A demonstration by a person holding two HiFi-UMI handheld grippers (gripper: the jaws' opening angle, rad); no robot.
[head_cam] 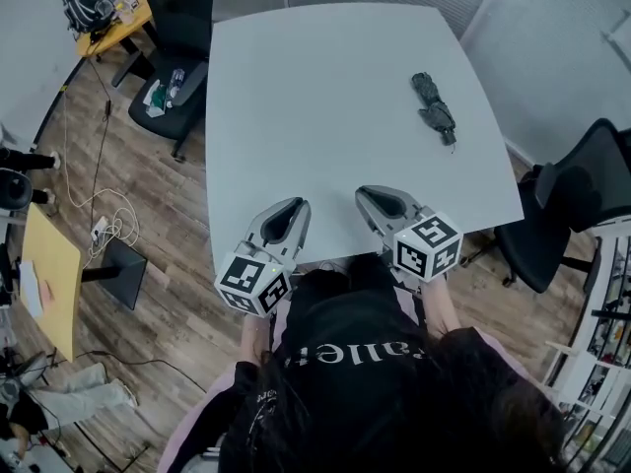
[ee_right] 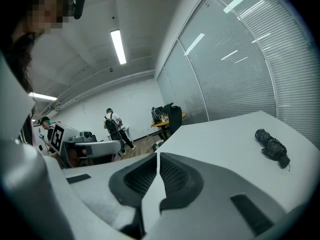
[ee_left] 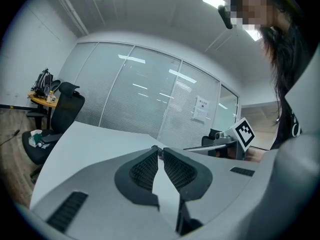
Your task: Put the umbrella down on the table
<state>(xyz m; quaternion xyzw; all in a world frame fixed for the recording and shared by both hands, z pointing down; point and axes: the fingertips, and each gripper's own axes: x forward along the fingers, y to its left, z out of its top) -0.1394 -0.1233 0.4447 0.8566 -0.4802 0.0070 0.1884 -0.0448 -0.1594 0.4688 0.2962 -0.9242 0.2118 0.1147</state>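
A folded dark grey umbrella lies flat on the white table, toward its right side, apart from both grippers. In the right gripper view the umbrella rests far off to the right. My left gripper sits over the table's near edge, shut with nothing between its jaws; its tips meet. My right gripper is beside it, also shut and empty, its tips closed together.
A black office chair stands at the table's far left, another at its right. A yellow desk with a bag sits at the back left. Cables trail on the wooden floor. A person stands far off.
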